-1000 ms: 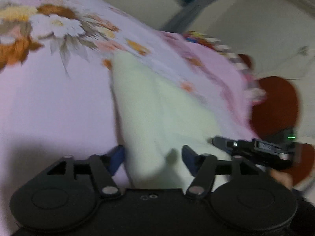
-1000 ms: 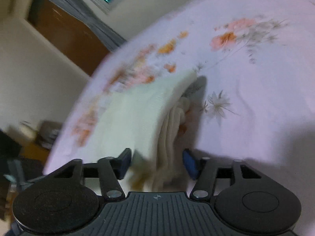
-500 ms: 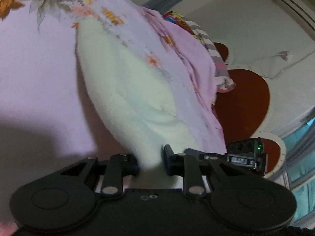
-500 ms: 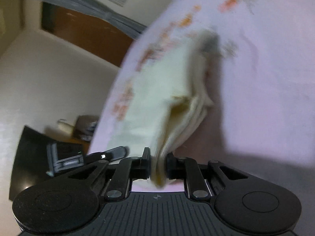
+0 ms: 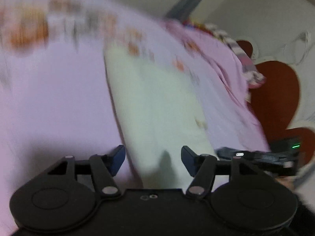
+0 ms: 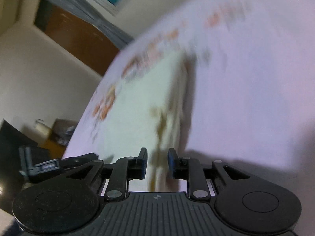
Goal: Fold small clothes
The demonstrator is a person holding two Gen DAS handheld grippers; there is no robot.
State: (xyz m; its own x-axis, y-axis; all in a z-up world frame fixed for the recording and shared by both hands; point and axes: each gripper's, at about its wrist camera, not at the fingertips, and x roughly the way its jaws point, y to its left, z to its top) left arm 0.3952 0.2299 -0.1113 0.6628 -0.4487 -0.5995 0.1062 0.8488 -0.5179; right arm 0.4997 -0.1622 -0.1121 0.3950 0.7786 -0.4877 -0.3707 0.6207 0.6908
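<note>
Two grippers over one pale garment (image 5: pixel 157 102) on the bed (image 5: pixel 59 102).

We hold the left gripper (image 5: pixel 153 160) with its fingers wide apart; they have just been opening, and the near end of the cloth lies loose between them, unpinched, as if just set down. Our right gripper (image 6: pixel 157 162) has also eased open a little; its fingers stand narrowly apart astride the layered edge of the folded cloth (image 6: pixel 149 102), and through the blur we cannot tell whether they still press it. Motion smears the flowered bedsheet, and both gripper bodies hide the cloth's nearest edge.
</note>
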